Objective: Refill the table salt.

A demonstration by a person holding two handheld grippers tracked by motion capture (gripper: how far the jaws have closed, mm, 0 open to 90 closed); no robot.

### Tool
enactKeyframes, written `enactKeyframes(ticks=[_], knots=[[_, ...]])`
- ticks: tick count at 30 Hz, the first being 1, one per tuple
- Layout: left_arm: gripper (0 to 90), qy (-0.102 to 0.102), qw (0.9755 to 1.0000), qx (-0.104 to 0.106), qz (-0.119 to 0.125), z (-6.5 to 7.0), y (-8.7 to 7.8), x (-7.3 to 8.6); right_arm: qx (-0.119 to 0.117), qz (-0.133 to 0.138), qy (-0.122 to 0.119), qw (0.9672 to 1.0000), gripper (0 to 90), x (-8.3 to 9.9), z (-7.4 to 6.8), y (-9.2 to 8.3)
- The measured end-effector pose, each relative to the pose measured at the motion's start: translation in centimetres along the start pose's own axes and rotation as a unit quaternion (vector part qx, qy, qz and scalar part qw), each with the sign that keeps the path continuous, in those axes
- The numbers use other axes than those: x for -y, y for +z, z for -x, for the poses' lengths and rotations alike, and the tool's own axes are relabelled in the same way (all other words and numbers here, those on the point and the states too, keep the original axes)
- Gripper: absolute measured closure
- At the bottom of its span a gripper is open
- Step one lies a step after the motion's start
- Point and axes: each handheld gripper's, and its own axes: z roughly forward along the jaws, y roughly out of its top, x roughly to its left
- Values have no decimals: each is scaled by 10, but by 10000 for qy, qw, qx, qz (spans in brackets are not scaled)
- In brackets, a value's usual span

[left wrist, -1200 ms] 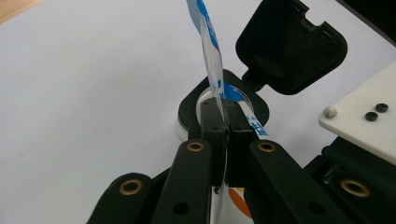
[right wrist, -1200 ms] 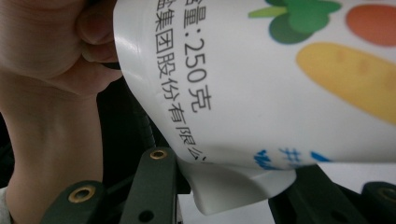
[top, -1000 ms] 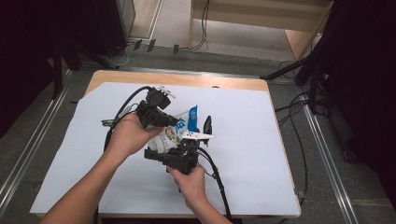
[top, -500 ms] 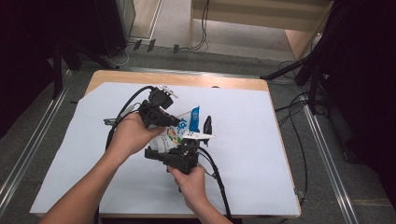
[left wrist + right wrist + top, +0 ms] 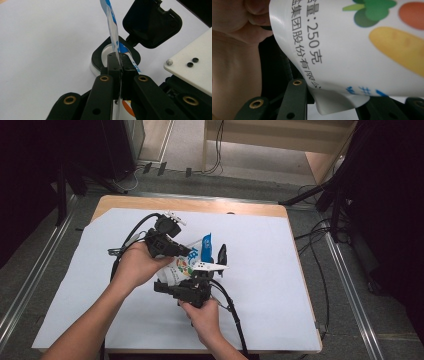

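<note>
Right gripper view: pouch (image 5: 352, 50) cut off, hiding one of the fingers.

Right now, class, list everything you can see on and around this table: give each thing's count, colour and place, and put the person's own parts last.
Pouch: one, white with blue edge and fruit pictures, mid-table, between both grippers.
Container: one, black with open hinged lid, white inside, behind the pouch.
Sheet: one, white, covering the table.
Table: one, wooden, centre.
Left gripper: one, black, shut on the pouch's upper edge.
Right gripper: one, black, gripping the pouch's lower part.
Hands: two, holding the grippers.
</note>
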Motion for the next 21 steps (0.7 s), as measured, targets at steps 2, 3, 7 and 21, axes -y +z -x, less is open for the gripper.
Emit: enactKeyframes(ticks=[2, 3, 7, 21], knots=[[900, -62, 10000, 37, 67, -1, 0, 4, 69, -39, -69, 9999, 714, 1, 0, 2], [900, -34, 9999, 60, 81, -3, 0, 5, 97, -63, -93, 9999, 711, 2, 0, 3], [896, -71, 9998, 131, 154, -7, 0, 11, 253, -166, -198, 9993, 706, 4, 0, 5], [880, -32, 9988, 388, 289, -15, 1, 24, 556, -156, -101, 9983, 705, 17, 11, 2]])
